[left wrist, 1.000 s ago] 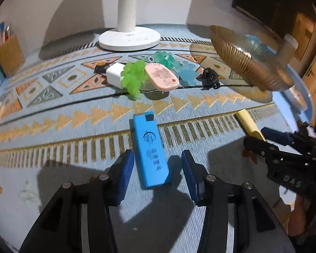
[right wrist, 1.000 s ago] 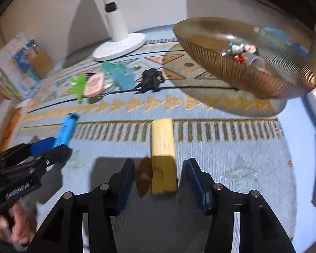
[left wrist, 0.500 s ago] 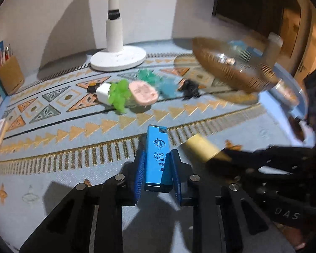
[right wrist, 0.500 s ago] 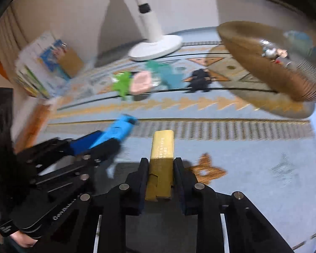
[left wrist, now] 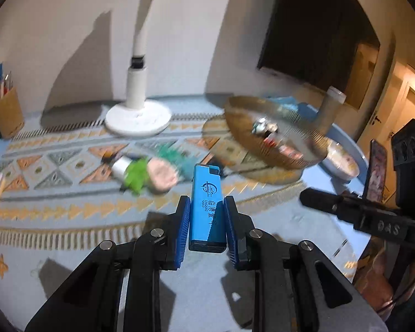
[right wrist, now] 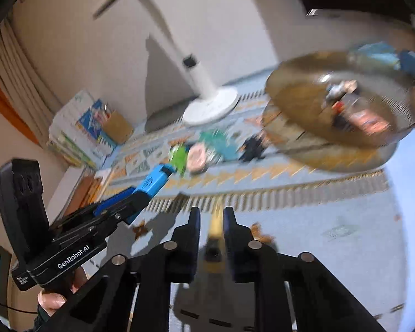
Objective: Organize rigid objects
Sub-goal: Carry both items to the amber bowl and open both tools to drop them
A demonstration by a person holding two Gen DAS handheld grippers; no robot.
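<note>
My left gripper (left wrist: 207, 213) is shut on a blue lighter (left wrist: 207, 204) and holds it above the patterned table mat; it also shows in the right wrist view (right wrist: 152, 181). My right gripper (right wrist: 211, 215) is shut on a yellow lighter (right wrist: 215, 228), seen end-on between the jaws and lifted off the mat. The amber ribbed glass bowl (left wrist: 274, 141) stands ahead on the right and holds several small items; it shows in the right wrist view (right wrist: 343, 102) too.
A white lamp base (left wrist: 137, 116) stands at the back. A green toy (left wrist: 135, 174), a pink oval piece (left wrist: 163, 175), a teal toy (right wrist: 217, 144) and a black figure (right wrist: 253, 148) lie in a row mid-mat. A box of papers (right wrist: 96, 121) sits far left.
Both grippers closed on their lighters, blue in the left and yellow in the right, and lifted them off the mat, tilting up toward the bowl.
</note>
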